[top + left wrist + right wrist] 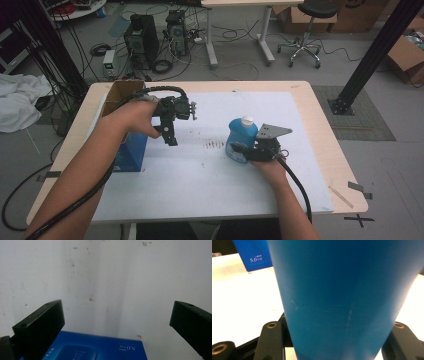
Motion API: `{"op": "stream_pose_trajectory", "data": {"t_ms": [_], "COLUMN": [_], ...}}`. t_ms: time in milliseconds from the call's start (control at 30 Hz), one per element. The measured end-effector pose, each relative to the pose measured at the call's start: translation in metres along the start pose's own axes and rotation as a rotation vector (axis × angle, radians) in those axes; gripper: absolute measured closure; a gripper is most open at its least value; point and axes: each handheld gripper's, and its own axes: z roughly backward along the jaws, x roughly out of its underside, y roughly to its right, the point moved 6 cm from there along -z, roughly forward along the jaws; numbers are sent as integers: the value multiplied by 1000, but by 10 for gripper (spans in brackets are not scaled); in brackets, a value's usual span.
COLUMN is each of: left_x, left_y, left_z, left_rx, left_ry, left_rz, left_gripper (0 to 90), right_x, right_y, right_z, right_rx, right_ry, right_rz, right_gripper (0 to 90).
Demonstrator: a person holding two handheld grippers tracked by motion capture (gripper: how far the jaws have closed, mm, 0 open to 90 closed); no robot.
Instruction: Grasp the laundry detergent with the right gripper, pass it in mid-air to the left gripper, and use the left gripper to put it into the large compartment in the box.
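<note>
A blue bottle (239,136) with a white cap stands upright near the middle of the white sheet. My right gripper (241,151) is shut on its lower body from the near side. In the right gripper view the bottle (337,290) sits tight between the two black jaws of that gripper (337,340). My left gripper (171,140) hangs over the sheet, jaws pointing down, just right of a blue box (131,150). In the left gripper view this gripper (117,312) is open wide with nothing between its jaws, and the blue box (100,347) lies at the bottom edge.
An open cardboard box (120,92) stands at the table's far left corner, behind the blue box. The white sheet (210,185) covers most of the wooden table (325,150). Computers, cables and a stool are on the floor beyond the table.
</note>
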Motion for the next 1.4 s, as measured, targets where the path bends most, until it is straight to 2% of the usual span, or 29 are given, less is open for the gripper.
{"op": "stream_pose_trajectory", "data": {"t_ms": [167,333,433,500,667,733,767,800,933,1000,1033,1067,1200,1233,1267,1300,1333,1400], "left_x": [-1,0,1,1,1,-1,-1,-2,-5,-6,-7,-8,-12,-14,-14,-16,-16,-18], "left_y": [0,0,1,1,3,6,6,7,13,16,18,20,29,34,34,38,38,44], "left_z": [0,1,1,2,7,11,11,14,21,23,25,26,30,32,32,33,33,36], "left_rx": [2,5,8,9,14,16,16,17,19,23,25,24,22,23,23,24,24,24], "left_ry": [-1,1,2,0,3,17,17,18,26,27,27,27,21,17,17,16,16,18], "left_rz": [-1,-2,1,2,0,-7,-7,-10,-29,-34,-39,-45,-71,-83,-83,-91,-91,-102], "left_gripper": [1,1,1,1,1,1,1,1,1,1,1,1,1,1,1,1,1,1], "right_x": [-1,-2,-8,-13,-25,-35,-35,-42,-47,-47,-46,-46,-44,-44,-44,-43,-43,-43], "right_y": [0,1,1,0,-7,-15,-15,-23,-33,-36,-42,-42,-53,-59,-59,-65,-65,-73], "right_z": [0,3,9,13,20,23,23,24,20,18,13,13,2,-4,-4,-10,-10,-18], "right_rx": [1,-27,-41,-56,-91,-136,-136,-181,-240,-251,-284,-284,-339,-366,-366,-391,-391,-425], "right_ry": [-4,-15,4,14,-4,-13,-13,-11,-31,-38,-57,-57,-70,-78,-78,-83,-83,-80], "right_rz": [6,-3,3,12,60,94,94,120,151,157,165,165,174,180,180,189,189,192], "right_gripper": [452,460,461,461,462,463,463,464,464,464,464,464,464,464,464,464,464,463]}}
